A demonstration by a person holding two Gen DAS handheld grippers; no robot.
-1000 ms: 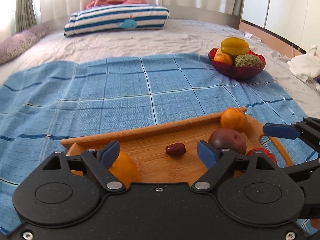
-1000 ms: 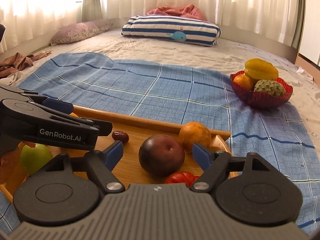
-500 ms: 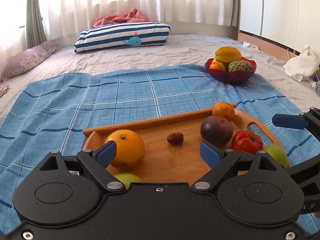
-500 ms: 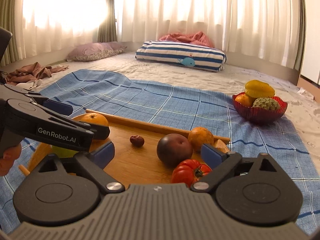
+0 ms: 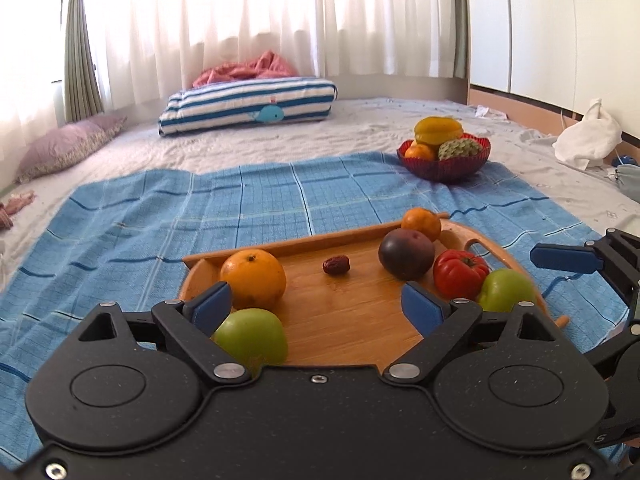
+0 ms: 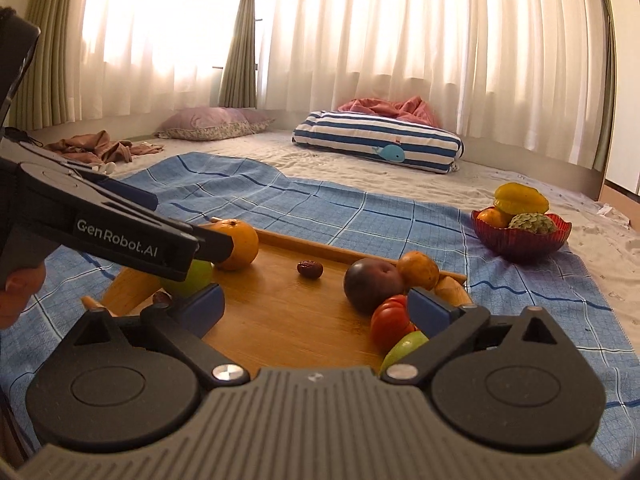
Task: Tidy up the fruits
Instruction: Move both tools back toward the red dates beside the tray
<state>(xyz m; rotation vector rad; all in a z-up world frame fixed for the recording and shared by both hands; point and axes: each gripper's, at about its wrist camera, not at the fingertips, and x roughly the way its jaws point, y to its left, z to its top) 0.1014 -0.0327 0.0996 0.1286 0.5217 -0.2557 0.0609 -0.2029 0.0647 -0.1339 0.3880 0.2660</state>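
A wooden tray point(image 5: 352, 320) lies on a blue checked cloth and holds a large orange point(image 5: 253, 278), a green apple point(image 5: 252, 340), a red date point(image 5: 336, 265), a dark plum point(image 5: 406, 253), a small orange point(image 5: 421, 224), a red tomato point(image 5: 460, 274) and a second green apple point(image 5: 506, 290). My left gripper point(image 5: 318, 306) is open and empty above the tray's near edge. My right gripper point(image 6: 316, 307) is open and empty over the tray point(image 6: 280, 320), with the tomato point(image 6: 390, 322) beside its right finger. A red bowl point(image 5: 444, 164) of fruit stands at the far right.
The blue cloth point(image 5: 160, 216) covers a bed. A striped pillow point(image 5: 248, 106) and a purple pillow point(image 5: 68, 148) lie at the back below curtains. White cloth point(image 5: 588, 140) lies at the right edge. The left gripper's body point(image 6: 100, 220) crosses the left of the right wrist view.
Both grippers have drawn back and risen from the tray, so more of it and its fruit shows. Both stay open. The fruit has not moved.
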